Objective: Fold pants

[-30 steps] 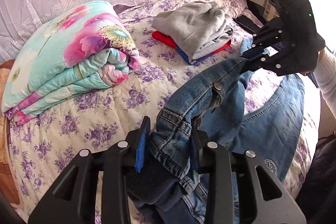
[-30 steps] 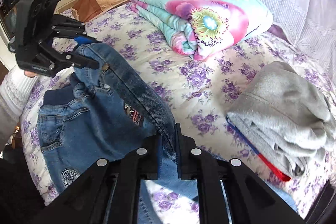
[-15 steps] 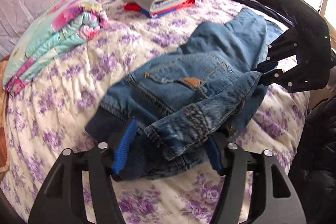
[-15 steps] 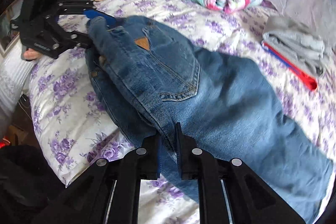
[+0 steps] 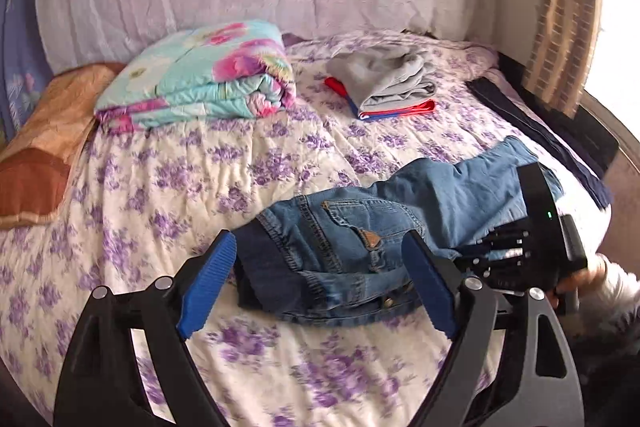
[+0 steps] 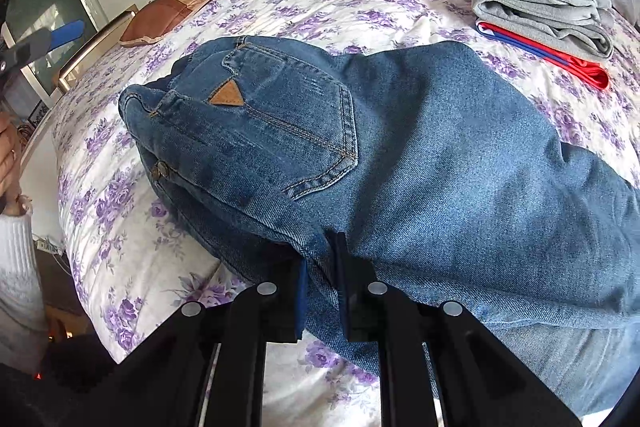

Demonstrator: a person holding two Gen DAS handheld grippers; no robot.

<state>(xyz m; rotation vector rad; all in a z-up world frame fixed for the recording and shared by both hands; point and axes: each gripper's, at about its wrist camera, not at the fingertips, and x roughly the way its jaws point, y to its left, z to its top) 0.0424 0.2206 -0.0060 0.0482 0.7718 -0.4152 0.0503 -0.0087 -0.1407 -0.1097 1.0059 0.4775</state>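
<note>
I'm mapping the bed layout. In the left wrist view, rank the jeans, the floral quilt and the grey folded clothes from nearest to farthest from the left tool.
1. jeans: lying right between the open blue fingers of the left tool.
2. floral quilt: far left.
3. grey folded clothes: far right, about level with the quilt; too close to rank those two.

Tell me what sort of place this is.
Most likely a bedroom in a home. The blue denim jeans lie on a bed with a purple-flowered white cover, beside a folded turquoise and pink floral quilt and a stack of folded grey, red and blue clothes.
</note>
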